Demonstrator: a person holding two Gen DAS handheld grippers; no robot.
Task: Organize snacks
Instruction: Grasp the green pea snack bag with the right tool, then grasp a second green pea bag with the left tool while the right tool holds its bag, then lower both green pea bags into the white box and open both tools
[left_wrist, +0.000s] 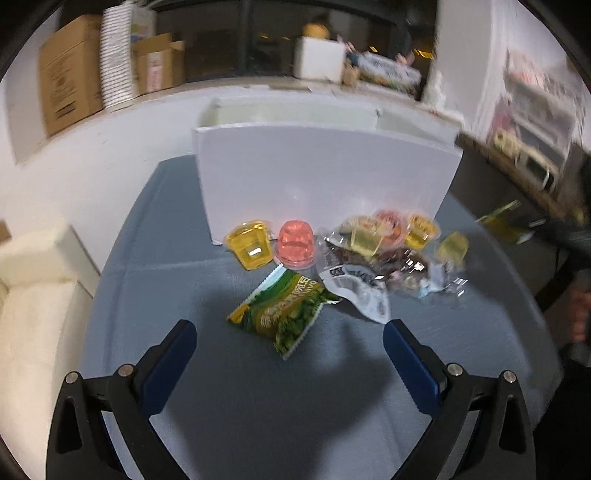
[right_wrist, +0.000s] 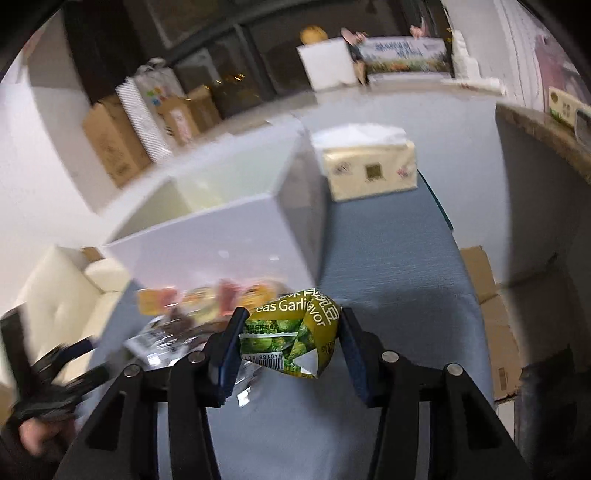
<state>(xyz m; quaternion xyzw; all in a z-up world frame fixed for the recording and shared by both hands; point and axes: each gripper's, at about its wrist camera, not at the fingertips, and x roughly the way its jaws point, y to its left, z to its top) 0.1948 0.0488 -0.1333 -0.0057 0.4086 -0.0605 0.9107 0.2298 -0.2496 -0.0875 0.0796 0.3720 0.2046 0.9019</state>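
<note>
A green pea packet (left_wrist: 286, 312) lies on the blue-grey table (left_wrist: 166, 258), just ahead of my left gripper (left_wrist: 290, 338), which is open and empty above the table. Behind it lie a yellow jelly cup (left_wrist: 251, 245), a pink jelly cup (left_wrist: 296, 245) and a pile of jelly cups and foil packets (left_wrist: 388, 254). A white foam box (left_wrist: 325, 173) stands behind them. My right gripper (right_wrist: 291, 338) is shut on a second green garlic pea packet (right_wrist: 295, 336), crumpled between the pads and held above the table, near the box (right_wrist: 229, 236).
A tissue pack (right_wrist: 369, 166) sits on the table behind the box. A cream sofa (left_wrist: 33, 295) is at the left. Cardboard boxes (left_wrist: 70, 88) stand on the ledge behind. A brown carton (right_wrist: 491, 317) lies right of the table.
</note>
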